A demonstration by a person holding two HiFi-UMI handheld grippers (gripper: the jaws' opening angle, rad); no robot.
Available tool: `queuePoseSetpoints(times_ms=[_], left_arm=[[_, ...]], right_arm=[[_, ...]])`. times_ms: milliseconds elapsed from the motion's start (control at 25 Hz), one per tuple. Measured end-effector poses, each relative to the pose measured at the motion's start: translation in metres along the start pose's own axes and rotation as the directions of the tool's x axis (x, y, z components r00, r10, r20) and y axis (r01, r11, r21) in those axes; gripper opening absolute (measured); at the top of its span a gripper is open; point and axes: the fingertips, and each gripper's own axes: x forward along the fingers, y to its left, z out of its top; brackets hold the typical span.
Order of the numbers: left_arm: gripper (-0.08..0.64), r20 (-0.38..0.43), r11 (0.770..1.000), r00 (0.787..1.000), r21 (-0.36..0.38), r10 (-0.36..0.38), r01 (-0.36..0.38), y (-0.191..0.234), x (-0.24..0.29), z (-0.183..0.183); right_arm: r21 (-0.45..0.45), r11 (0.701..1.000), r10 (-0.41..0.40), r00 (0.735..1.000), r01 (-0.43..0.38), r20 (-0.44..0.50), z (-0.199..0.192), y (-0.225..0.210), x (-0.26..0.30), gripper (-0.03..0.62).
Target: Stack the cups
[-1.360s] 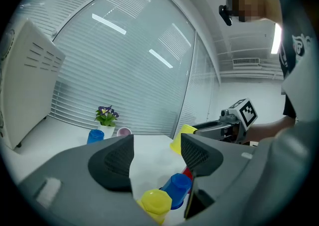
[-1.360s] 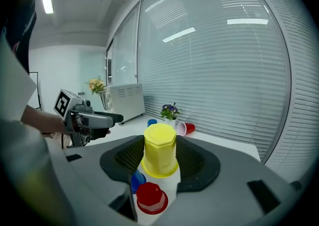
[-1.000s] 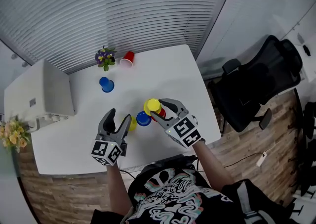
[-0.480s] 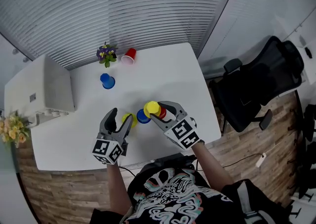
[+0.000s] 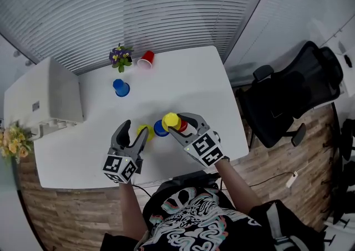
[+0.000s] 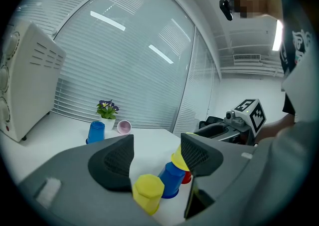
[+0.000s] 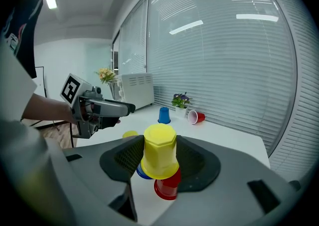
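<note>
The table (image 5: 183, 78) is sliding slightly up the head view: the far blue cup (image 5: 121, 87), the tipped red cup (image 5: 146, 59) and the potted plant (image 5: 121, 56) are sitting a little higher than a second ago. The held yellow cup (image 5: 170, 121) in the right gripper (image 5: 177, 124) is overlapping the near blue cup (image 5: 160, 128) more. The loose yellow cup (image 5: 145, 132) is showing more fully beside the left gripper (image 5: 135, 130).

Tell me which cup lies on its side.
The red cup beside the plant; its open mouth faces sideways, while the rest sit upside down.
</note>
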Motion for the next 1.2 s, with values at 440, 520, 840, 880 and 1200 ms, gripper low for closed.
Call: queuePoseSetpoints(times_ms=[440,520,840,880,1200], left_arm=[[0.284,-0.004,1.0,1.0,-0.003,0.001,-0.001,0.001,0.0,-0.001],[0.284,-0.004,1.0,1.0,-0.002,0.001,-0.001,0.001,0.001,0.0],[0.284,-0.007,1.0,1.0,-0.005,-0.021,0.02,0.01,0.017,0.021],[0.284,-0.015,1.0,1.0,-0.003,-0.025,0.025,0.013,0.022,0.025],[0.282,-0.199,0.999,0.98,0.047,0.004,0.005,0.049,0.085,0.035]], right_arm=[[-0.029,1.0,0.005,1.0,-0.006,-0.004,0.0,0.004,0.0,0.209],[-0.028,1.0,0.013,1.0,-0.014,-0.008,0.0,0.005,-0.001,0.224],[0.037,0.998,0.043,0.999,-0.044,0.029,0.005,0.003,-0.01,0.256],[0.058,0.997,0.042,0.998,-0.044,0.038,0.007,0.001,-0.012,0.259],[0.159,0.979,0.105,0.982,-0.131,0.16,0.03,-0.011,-0.032,0.272]])
